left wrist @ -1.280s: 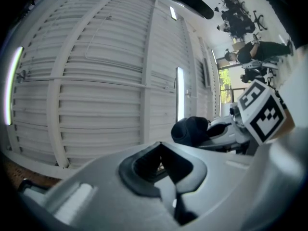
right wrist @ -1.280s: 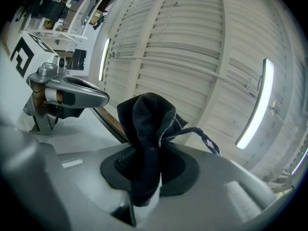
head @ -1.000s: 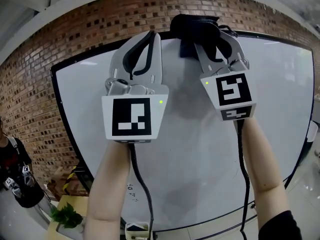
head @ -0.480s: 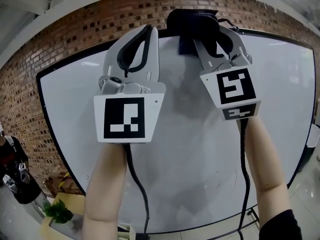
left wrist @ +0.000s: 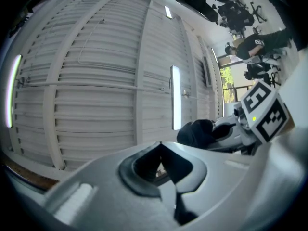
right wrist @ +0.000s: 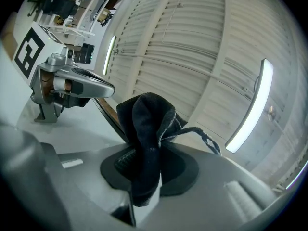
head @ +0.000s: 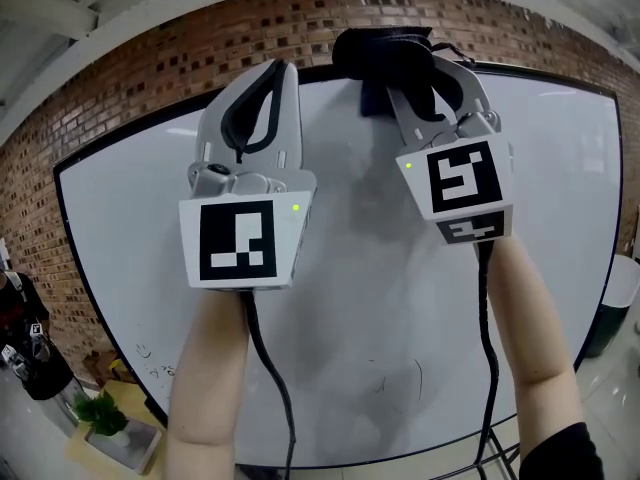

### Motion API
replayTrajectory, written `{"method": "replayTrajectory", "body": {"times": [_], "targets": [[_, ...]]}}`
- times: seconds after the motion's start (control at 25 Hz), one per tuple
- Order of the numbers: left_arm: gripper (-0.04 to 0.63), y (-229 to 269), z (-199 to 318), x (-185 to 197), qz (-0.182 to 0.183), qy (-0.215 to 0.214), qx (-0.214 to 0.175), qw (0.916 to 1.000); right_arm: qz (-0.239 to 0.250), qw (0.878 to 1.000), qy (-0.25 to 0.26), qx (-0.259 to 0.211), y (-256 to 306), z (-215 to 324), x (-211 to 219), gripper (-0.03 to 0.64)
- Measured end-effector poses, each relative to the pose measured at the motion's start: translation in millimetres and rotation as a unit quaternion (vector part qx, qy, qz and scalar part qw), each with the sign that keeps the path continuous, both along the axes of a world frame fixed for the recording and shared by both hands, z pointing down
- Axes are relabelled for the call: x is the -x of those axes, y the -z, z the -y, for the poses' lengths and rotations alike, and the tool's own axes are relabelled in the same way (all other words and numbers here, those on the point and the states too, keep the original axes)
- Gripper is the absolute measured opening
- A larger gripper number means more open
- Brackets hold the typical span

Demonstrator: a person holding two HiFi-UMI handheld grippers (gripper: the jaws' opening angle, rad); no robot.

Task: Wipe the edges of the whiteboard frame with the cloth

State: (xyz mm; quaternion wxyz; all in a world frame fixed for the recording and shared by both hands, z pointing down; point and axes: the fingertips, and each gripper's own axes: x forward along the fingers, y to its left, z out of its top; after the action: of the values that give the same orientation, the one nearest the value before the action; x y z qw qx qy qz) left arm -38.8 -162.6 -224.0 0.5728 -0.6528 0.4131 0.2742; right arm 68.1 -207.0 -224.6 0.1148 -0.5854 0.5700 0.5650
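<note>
A white whiteboard with a thin black frame hangs in front of a brick wall. My right gripper is shut on a dark cloth, which is bunched against the frame's top edge. In the right gripper view the cloth sticks up from between the pads, and the frame's edge runs just behind it. My left gripper is raised beside it against the board's upper part, jaws shut with nothing in them. The left gripper view shows its tips meeting and the cloth off to the right.
The brick wall surrounds the board. A person in dark clothes stands at the lower left, near a potted plant. A stand leg shows under the board. Both gripper views look up at a ribbed ceiling with strip lights.
The cloth has stayed on the top edge of the frame. The left gripper has drifted left and a little down in the view. The board now fills more of the head view.
</note>
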Motion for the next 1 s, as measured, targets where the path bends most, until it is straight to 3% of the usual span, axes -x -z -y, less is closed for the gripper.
{"method": "replayTrajectory", "body": {"times": [0.56,0.72,1.0], "targets": [[0.005,-8,-2,-76,-0.021,0.004,0.004,0.9998,-0.007,1.0,0.001,0.002,-2,-3,-87,0.08],[0.005,-11,5,-85,-0.015,0.004,0.014,0.9998,0.006,1.0,0.023,-0.003,-2,-4,-93,0.08],[0.005,-12,8,-92,0.004,-0.011,0.016,0.9998,0.017,1.0,0.012,-0.004,-5,2,-88,0.08]]}}
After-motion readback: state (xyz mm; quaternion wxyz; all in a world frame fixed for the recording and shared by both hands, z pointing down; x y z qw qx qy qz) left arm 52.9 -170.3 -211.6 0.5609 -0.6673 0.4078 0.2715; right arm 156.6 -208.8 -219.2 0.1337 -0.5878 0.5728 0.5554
